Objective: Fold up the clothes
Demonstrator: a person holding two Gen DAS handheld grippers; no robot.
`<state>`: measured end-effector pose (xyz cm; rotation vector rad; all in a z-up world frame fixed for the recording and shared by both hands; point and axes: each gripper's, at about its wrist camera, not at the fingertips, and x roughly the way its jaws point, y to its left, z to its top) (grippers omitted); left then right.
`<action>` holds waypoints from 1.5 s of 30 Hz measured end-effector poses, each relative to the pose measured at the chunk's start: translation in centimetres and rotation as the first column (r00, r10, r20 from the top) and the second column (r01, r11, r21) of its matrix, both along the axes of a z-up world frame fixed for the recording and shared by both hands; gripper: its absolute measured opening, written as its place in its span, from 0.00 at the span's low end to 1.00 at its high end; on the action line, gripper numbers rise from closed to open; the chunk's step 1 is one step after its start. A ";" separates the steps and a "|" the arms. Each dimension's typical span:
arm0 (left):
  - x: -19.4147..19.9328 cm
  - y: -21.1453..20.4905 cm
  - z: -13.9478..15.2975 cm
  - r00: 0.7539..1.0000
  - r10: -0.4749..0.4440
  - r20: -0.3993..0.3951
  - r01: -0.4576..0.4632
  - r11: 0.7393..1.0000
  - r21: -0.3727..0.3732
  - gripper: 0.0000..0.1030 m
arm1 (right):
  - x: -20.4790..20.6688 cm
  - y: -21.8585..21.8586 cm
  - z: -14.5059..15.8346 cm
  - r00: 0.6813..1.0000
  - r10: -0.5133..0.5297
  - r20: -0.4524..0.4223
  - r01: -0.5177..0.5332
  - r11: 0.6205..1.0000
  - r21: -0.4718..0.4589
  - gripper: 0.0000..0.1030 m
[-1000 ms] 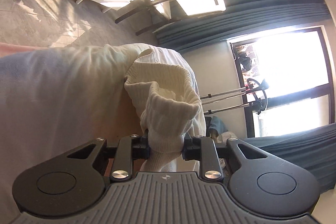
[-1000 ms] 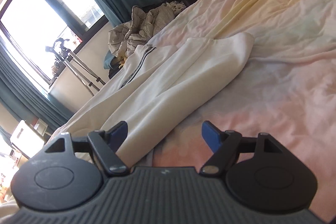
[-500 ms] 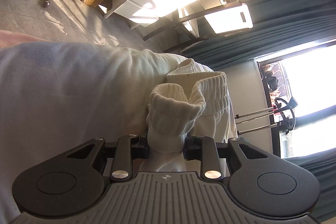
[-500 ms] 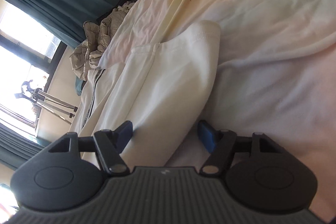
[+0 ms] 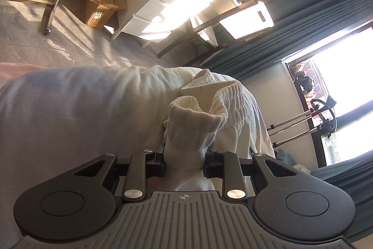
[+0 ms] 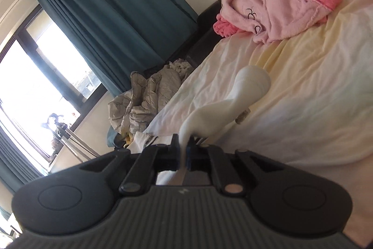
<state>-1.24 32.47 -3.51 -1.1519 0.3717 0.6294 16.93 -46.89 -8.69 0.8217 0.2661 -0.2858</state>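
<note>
- Left wrist view: the left gripper (image 5: 184,159) is clamped on the ribbed cuff (image 5: 186,132) of a cream-white garment (image 5: 130,95), whose body is bunched over the bed edge, with the floor beyond.
- Right wrist view: the right gripper (image 6: 184,155) is pinched nearly closed on a thin fold of the same white fabric (image 6: 223,106), which rises off the bed (image 6: 314,97) in a twisted rope with a rounded end near the bed's middle.
- My read: both ends are held, so this looks like the lift-and-spread step before a fold.
- To do it well, draw the two grippers apart evenly so the twist opens flat.
- Keep the fabric low over the sheet; it is soft and will sag.
- Steer clear of the pink robe (image 6: 275,4) at the bed's far corner and the grey bedding pile (image 6: 149,95) off the far edge.
- Risk: the thin pinch could slip under tension.
</note>
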 end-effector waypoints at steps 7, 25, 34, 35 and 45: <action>-0.4 0.8 -0.6 0.998 -0.032 -0.047 0.030 0.999 -0.035 0.32 | -0.3 -1.1 -6.6 0.965 0.002 -0.264 0.031 0.993 0.118 0.07; -4.7 -1.1 2.7 0.984 -0.160 0.073 0.157 0.987 0.041 0.85 | -5.4 3.8 -1.2 0.963 0.066 -0.261 -0.100 0.988 -0.121 0.67; -4.4 -7.6 8.4 0.932 -0.361 0.029 0.329 0.877 0.349 0.89 | -9.2 9.2 3.5 0.973 0.190 -0.134 -0.226 0.912 -0.342 0.72; -4.1 -8.5 8.8 0.922 -0.386 0.015 0.352 0.857 0.377 0.89 | -9.5 9.6 3.8 0.971 0.209 -0.119 -0.238 0.907 -0.347 0.72; 1.7 -19.7 8.6 0.793 -0.599 -0.112 0.549 0.623 0.557 0.91 | -11.4 12.4 6.3 0.953 0.301 -0.039 -0.286 0.848 -0.447 0.73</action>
